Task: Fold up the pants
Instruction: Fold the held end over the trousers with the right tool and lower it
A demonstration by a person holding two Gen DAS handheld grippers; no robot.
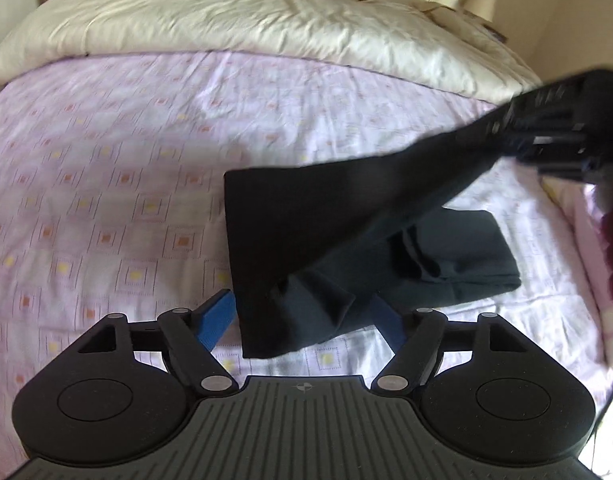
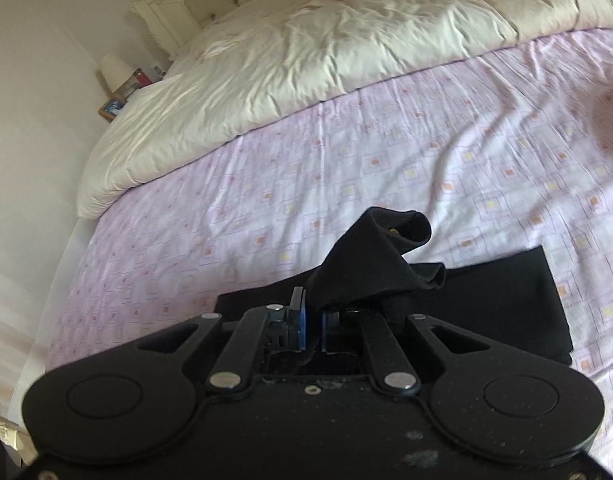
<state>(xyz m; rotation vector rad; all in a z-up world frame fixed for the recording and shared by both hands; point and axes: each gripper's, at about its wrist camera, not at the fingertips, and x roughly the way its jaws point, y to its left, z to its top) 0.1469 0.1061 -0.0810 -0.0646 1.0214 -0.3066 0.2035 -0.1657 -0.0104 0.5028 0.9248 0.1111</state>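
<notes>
The black pants (image 1: 306,240) lie partly folded on the pink patterned bed sheet (image 1: 106,200). My left gripper (image 1: 302,316) is open, its blue fingers (image 1: 216,320) spread on either side of the near edge of the cloth. My right gripper (image 2: 312,328) is shut on a bunched end of the pants (image 2: 370,256) and holds it lifted above the rest of the garment (image 2: 506,300). In the left wrist view the right gripper (image 1: 518,128) is at the upper right, with a stretch of pants hanging from it down to the bed.
A cream duvet (image 1: 246,16) is bunched across the far half of the bed. A nightstand with a lamp (image 2: 116,70) stands by the headboard (image 2: 178,12). The bed's left edge (image 2: 54,300) drops to the floor. A dark red sleeve (image 1: 610,256) shows at the right.
</notes>
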